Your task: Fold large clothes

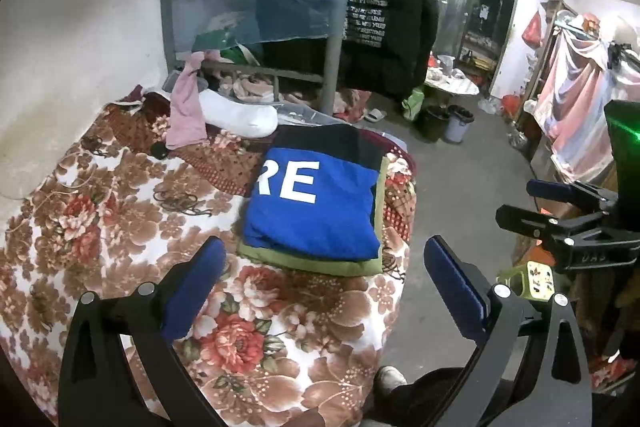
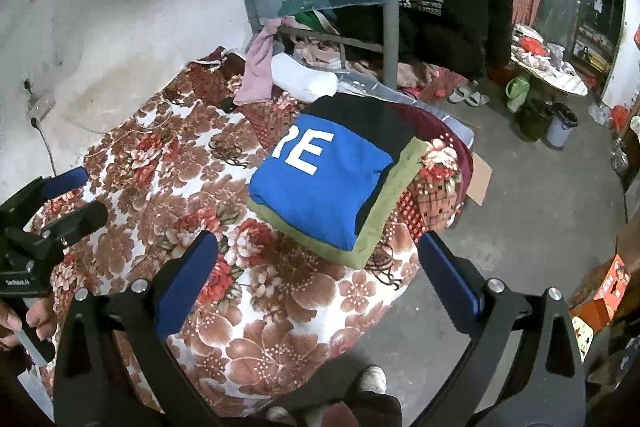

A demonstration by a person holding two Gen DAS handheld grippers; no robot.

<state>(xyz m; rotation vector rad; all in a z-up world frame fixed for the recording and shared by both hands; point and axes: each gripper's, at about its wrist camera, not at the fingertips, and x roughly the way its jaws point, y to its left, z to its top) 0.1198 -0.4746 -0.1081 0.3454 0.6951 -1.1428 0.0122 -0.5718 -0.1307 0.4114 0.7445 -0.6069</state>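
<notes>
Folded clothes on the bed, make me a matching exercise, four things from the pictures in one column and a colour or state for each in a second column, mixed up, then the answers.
Things:
1. top folded garment
2. bottom folded garment
3. left gripper
4. blanket

Descriptions:
A. floral, red and brown on white
B. olive green
C. open, holding nothing
D. blue with white letters

Pairs: 1-D, 2-B, 3-C, 4-A
</notes>
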